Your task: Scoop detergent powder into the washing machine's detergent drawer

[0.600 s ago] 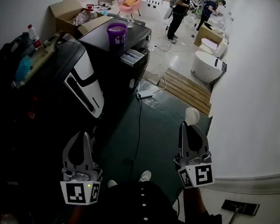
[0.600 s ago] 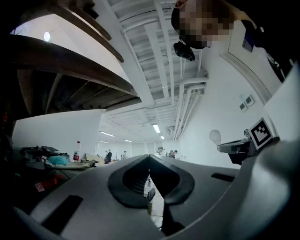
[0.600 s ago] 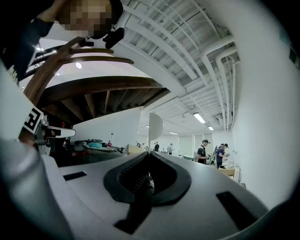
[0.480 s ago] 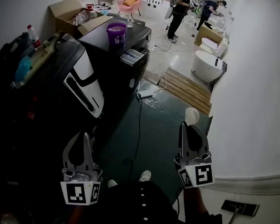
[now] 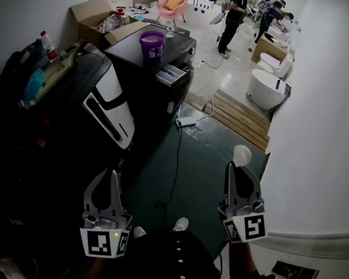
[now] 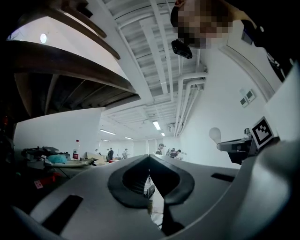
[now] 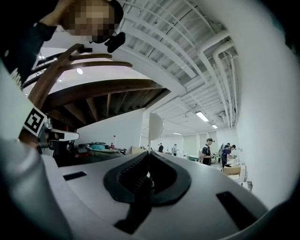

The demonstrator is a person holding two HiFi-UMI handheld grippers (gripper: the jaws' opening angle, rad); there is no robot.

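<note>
Two grippers hang over the floor [image 5: 188, 161]. Right gripper [image 5: 239, 168] [image 7: 147, 153] clamps a white scoop [image 5: 242, 154] [image 7: 154, 125], bowl beyond its tips. Left gripper [image 5: 110, 177] [image 6: 149, 157] has its jaws together, empty. Well ahead, the washer [image 5: 180, 47] carries a purple tub [image 5: 152, 44]; its drawer [image 5: 171, 76] is open.

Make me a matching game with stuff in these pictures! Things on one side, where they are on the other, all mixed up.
Things:
1 purple tub
2 white scoop
3 pink chair
4 wooden boards

Places:
A lying flat on the floor
B on top of the dark machine
C held by the right gripper
D standing at the far end of the room

Pairs: 1-B, 2-C, 3-D, 4-A
</note>
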